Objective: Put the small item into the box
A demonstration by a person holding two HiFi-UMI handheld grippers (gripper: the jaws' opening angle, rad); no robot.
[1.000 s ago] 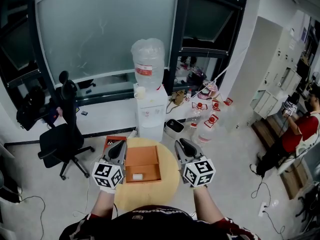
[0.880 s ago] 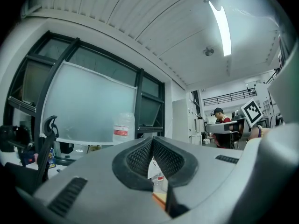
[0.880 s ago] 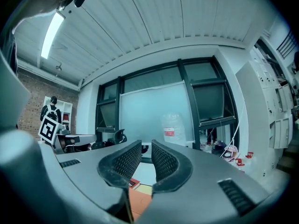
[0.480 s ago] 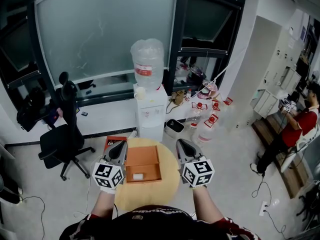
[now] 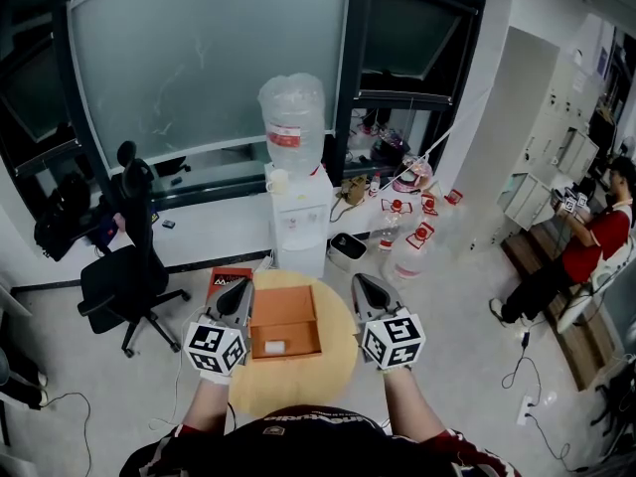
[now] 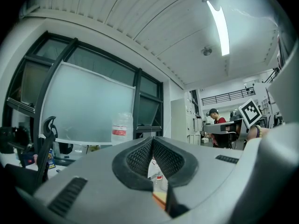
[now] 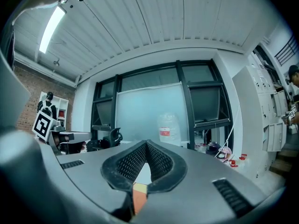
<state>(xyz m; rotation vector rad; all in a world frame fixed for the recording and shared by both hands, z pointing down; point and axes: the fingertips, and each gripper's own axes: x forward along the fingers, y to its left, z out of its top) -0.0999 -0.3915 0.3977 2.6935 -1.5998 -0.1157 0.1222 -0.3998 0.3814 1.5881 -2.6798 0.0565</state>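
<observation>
An open orange box (image 5: pixel 289 323) lies on a small round yellow table (image 5: pixel 298 384) right in front of me. A small white item (image 5: pixel 274 347) rests inside it, near its front wall. My left gripper (image 5: pixel 239 287) hovers at the box's left edge, shut and empty; in the left gripper view its pads (image 6: pixel 140 156) meet at the tip. My right gripper (image 5: pixel 364 282) is held to the right of the box. Its jaws have just been closing and are now shut with nothing between them, and its pads (image 7: pixel 158 161) touch in the right gripper view.
A water dispenser (image 5: pixel 296 182) stands just beyond the table, with bottles (image 5: pixel 406 257) on the floor to its right. An office chair (image 5: pixel 121 278) is at the left. A red and black packet (image 5: pixel 225 278) lies by the table's far-left edge. A person (image 5: pixel 588 258) sits at the far right.
The right gripper's jaws have come together from slightly apart to shut. Both hands stay where they were. The seated person at the far right has shifted a little.
</observation>
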